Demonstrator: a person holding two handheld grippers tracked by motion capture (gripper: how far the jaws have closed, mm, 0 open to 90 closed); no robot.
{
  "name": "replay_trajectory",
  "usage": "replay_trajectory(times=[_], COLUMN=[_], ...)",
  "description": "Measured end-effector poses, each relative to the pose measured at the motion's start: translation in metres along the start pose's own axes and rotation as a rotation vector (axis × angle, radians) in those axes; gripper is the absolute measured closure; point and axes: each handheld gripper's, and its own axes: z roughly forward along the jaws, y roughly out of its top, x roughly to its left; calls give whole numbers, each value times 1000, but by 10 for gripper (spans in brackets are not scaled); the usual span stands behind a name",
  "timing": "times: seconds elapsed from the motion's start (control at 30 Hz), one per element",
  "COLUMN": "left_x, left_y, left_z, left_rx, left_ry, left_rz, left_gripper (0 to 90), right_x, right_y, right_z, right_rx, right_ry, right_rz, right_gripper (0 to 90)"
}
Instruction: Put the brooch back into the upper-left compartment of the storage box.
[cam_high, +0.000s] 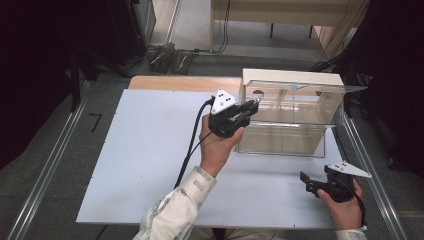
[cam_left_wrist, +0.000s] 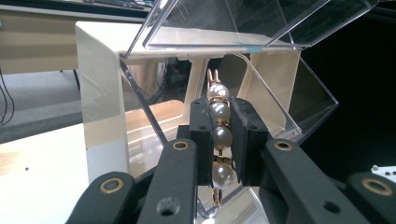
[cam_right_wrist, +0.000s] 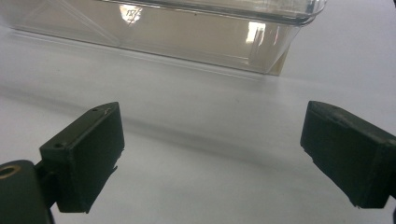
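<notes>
Pearl clip (cam_left_wrist: 219, 135): squeezed tight in the left hand-held gripper (cam_left_wrist: 219, 140), right at the clear box (cam_high: 285, 115) opening.
Right hand-held gripper (cam_right_wrist: 210, 154): wide open, low over the table (cam_high: 150, 160) (holding nothing).
Tip: go in slowly, don't bump the lid.

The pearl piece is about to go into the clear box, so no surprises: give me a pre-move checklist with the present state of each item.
1. Grip on the pearl strand: left gripper is shut on it, pearls between both pads. Ok.
2. Strand hanging straight: it runs upright between the jaws, clasp end above. Ok.
3. Clear box open: its lid is raised over the opening. Ok.
4. Left gripper lined up: it sits at the box's left end, pointing in. Ok.
5. Right gripper out of the way: open, holding nothing, over the white table in front of the box. Ok.
6. Free space inside the box: glare on the walls. Cannot tell.
</notes>
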Motion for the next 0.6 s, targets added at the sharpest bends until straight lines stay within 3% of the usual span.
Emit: replay_trajectory(times=[0.6], left_x=[-2], left_y=[2], left_z=[10], left_rx=[-6], left_ry=[17], left_rz=[24], left_gripper=[785], right_x=[0], right_y=[0], right_z=[0], right_rx=[0], right_ry=[2], right_rz=[0], right_gripper=[47])
